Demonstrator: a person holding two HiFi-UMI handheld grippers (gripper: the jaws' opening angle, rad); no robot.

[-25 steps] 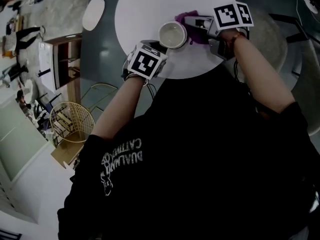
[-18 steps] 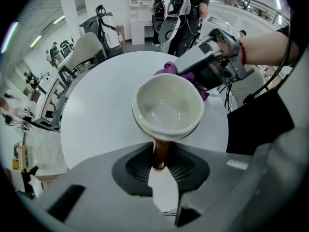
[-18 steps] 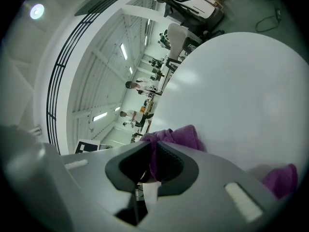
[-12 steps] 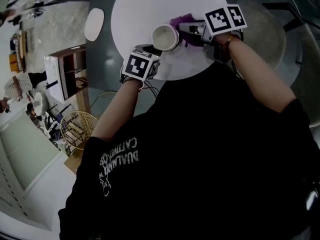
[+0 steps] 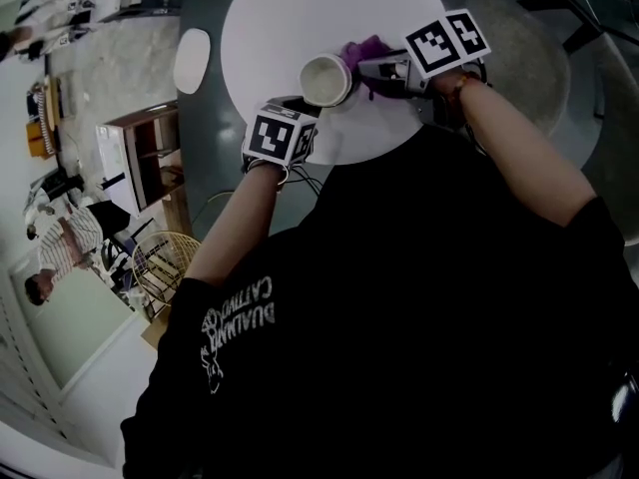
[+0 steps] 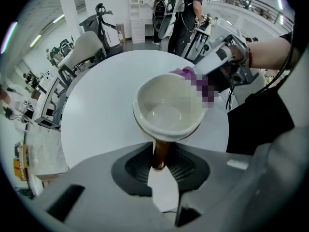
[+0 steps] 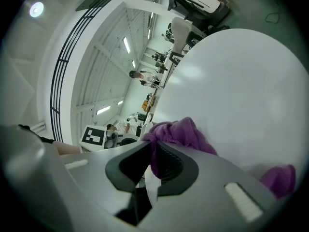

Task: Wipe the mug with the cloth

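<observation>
Left hand-held gripper (image 6: 159,161) clenched on mug (image 6: 169,108) handle, mug just ahead of jaws, mouth facing back toward it. Right hand-held gripper (image 7: 153,163) grasping purple cloth (image 7: 176,134) over table (image 5: 290,18), on mug's far side from the left one. Cloth just beside mug's outer wall, contact unclear. Likely next: rub across that wall.

A round white table (image 5: 290,18) lies beneath the left gripper (image 5: 303,108); off to its left, well apart, a wooden shelf unit (image 5: 150,158) and wire basket (image 5: 165,267) stand on the floor.
</observation>
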